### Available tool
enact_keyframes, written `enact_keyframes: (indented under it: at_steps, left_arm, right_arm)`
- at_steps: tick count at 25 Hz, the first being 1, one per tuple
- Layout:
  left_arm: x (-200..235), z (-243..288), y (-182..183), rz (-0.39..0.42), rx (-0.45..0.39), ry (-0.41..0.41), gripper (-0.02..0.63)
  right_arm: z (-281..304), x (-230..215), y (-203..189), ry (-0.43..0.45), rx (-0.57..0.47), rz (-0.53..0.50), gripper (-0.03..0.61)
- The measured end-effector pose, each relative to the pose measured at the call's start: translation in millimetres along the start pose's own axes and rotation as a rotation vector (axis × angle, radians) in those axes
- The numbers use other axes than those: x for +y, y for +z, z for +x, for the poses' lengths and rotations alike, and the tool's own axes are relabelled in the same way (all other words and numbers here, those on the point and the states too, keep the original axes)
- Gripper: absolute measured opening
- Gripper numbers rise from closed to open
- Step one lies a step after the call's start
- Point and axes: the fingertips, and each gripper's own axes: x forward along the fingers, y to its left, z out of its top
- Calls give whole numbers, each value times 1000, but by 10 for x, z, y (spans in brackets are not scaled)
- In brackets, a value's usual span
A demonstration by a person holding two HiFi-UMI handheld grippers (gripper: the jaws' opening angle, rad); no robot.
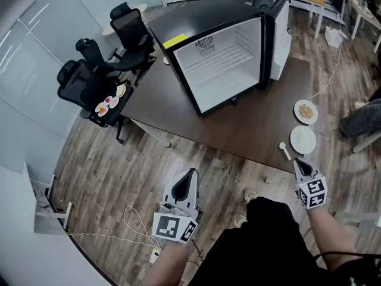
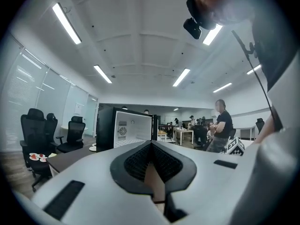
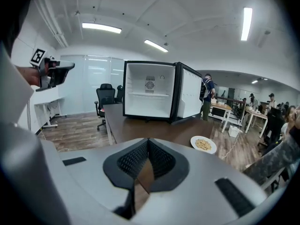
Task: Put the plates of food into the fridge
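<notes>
Far left of the black compact fridge with a white interior [image 1: 223, 64], a group of black mesh-backed office chairs [image 1: 89, 76] stands on the wood-plank floor [image 1: 107, 177]. One chair seat carries a white plate of red and pale food pieces [image 1: 110, 105], which is off the table and well apart from the fridge. The fridge stands on the dark brown rectangular table [image 1: 250, 124]. Its door is swung fully open to its right side, exposing a wire shelf. In front of the fridge and slightly to its left, the left gripper [image 1: 191, 173] hangs over the floor, clear of the table's near edge. Its jaws are pressed together with nothing between them, and it points level towards the fridge. To the front right of the fridge, near the table's right end, a round white plate of pale yellow food [image 1: 305, 111] lies on the table, outside the fridge. Just nearer the person than that plate lies a plain white round plate [image 1: 303, 139], with a small white spoon [image 1: 285, 151] just beside it on the fridge side. The right gripper [image 1: 297, 161] is at the table's near edge, just beside the spoon and the plain plate. Its jaws are closed on nothing, and it is tilted somewhat downward. Beyond the fridge, people [image 2: 220, 125] stand or sit at light-coloured desks [image 3: 225, 110].
</notes>
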Motion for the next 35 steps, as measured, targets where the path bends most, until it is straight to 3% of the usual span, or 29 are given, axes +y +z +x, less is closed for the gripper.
enact_keyframes:
  at_steps: [8, 13, 21, 33, 35]
  left_arm:
    - [264, 360, -117, 19, 57, -25, 3]
    - [404, 464, -203, 54, 111, -18, 3]
    - [555, 737, -415, 37, 184, -14, 3]
    - [662, 1188, -358, 51, 174, -30, 3]
    - [695, 1207, -364, 41, 171, -21, 3]
  right_arm:
    - [498, -177, -371, -26, 83, 37, 13]
    - [853, -307, -715, -18, 169, 42, 124]
    - [1180, -393, -1090, -12, 260, 59, 129]
    - [1414, -468, -1313, 13, 336, 67, 127]
    - [1412, -460, -1285, 13, 339, 62, 101]
